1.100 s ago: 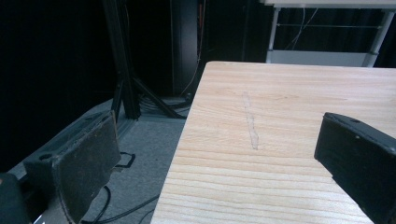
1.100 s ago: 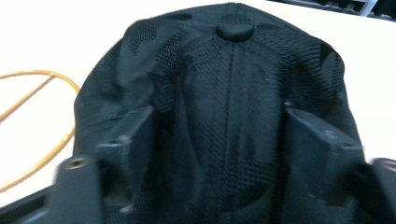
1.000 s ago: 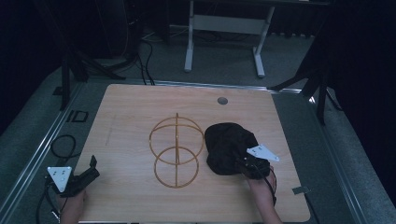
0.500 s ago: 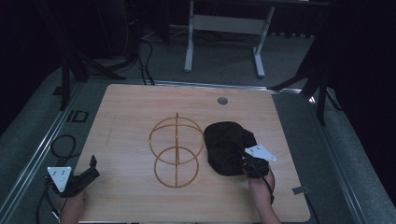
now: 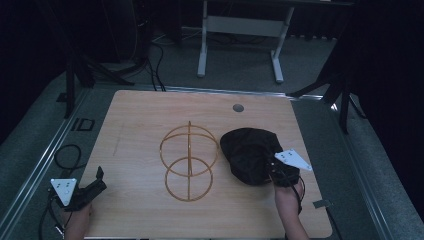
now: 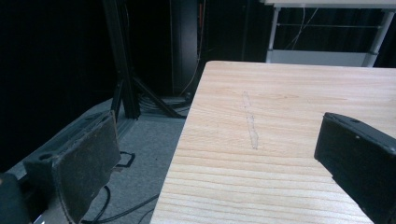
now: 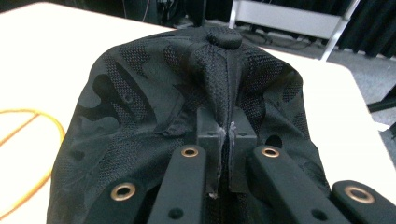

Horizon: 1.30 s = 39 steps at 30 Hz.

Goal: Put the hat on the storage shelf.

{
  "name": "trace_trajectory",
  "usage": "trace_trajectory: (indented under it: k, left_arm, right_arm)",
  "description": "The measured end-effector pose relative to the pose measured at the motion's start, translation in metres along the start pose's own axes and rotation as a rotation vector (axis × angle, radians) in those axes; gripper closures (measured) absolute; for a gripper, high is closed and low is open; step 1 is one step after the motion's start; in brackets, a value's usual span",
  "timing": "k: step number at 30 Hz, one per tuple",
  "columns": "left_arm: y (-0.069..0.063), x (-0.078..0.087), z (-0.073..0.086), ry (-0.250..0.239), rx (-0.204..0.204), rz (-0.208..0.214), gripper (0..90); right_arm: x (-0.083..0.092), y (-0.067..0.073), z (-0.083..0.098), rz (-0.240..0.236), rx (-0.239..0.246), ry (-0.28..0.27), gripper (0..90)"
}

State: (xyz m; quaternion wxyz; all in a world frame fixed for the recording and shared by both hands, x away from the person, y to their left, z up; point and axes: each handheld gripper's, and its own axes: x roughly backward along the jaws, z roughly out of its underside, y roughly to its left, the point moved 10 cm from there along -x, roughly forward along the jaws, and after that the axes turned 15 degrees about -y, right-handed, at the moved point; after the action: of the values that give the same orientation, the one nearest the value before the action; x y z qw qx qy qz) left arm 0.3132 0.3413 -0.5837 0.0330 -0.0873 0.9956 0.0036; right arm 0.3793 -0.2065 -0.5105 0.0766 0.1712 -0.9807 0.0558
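Observation:
A black mesh cap (image 5: 248, 150) lies on the right half of the wooden table (image 5: 145, 120). My right gripper (image 5: 273, 175) sits at the cap's near edge, shut on a pinched fold of its fabric. In the right gripper view the jaws (image 7: 227, 128) meet on a ridge of cap (image 7: 154, 93) cloth that runs up to the top button. A gold wire stand (image 5: 189, 160) of two rings on a rod lies at the table's middle, left of the cap. My left gripper (image 5: 101, 180) rests open at the front left corner, with nothing between its jaws (image 6: 219, 140).
A small round grommet (image 5: 238, 107) sits near the table's far edge. A white desk frame (image 5: 240, 30) stands on the floor beyond. Black stands and cables (image 5: 65, 155) lie left of the table. The left table edge (image 6: 187, 130) runs beside my left gripper.
The right gripper's jaws have closed on the cap's near side and risen slightly, bunching the fabric. The left gripper has stayed still.

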Motion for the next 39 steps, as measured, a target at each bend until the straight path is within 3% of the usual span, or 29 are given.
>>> trace_trajectory:
  k: [22,39]
  left_arm:
    - [0.0,0.0,0.0,0.004,0.001,-0.001,0.6]
    - [0.0,0.0,0.0,0.007,-0.003,0.0,0.6]
  right_arm:
    - [0.03,-0.021,-0.094,0.003,-0.004,-0.159,86.8]
    - [0.054,-0.013,-0.182,-0.029,0.031,-0.316,86.8]
